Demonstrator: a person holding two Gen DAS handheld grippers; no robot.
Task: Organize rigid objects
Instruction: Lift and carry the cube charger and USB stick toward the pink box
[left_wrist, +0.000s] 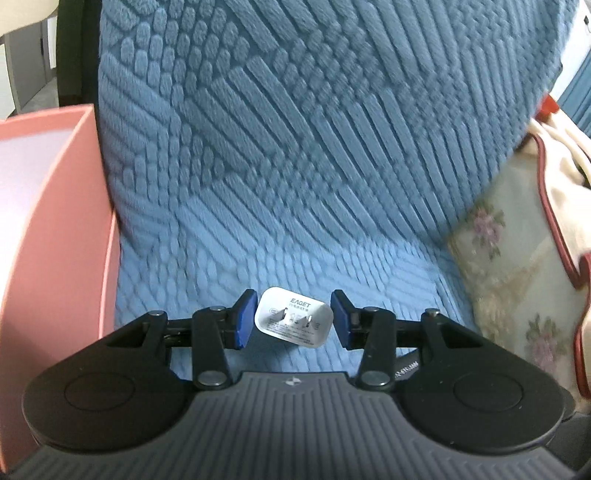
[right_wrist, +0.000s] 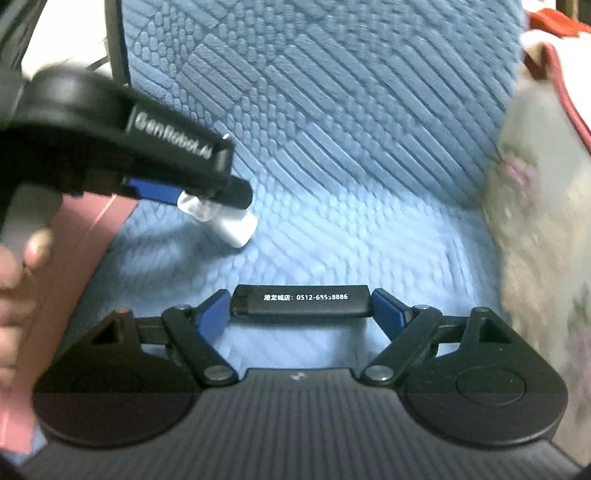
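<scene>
A white EAGET charger plug (left_wrist: 293, 317) lies on the blue textured sofa cover between the blue pads of my left gripper (left_wrist: 293, 318); gaps show on both sides, so the jaws stand open around it. In the right wrist view the left gripper (right_wrist: 207, 201) hovers over the same white charger (right_wrist: 236, 227), touching its top. My right gripper (right_wrist: 300, 302) is shut on a black lighter (right_wrist: 301, 301) with white printed numbers, held crosswise by its two ends above the sofa seat.
A pink box (left_wrist: 55, 206) stands at the left, seen also in the right wrist view (right_wrist: 66, 266). A floral cushion with red piping (left_wrist: 524, 266) lies at the right. The blue sofa backrest (left_wrist: 314, 110) rises ahead.
</scene>
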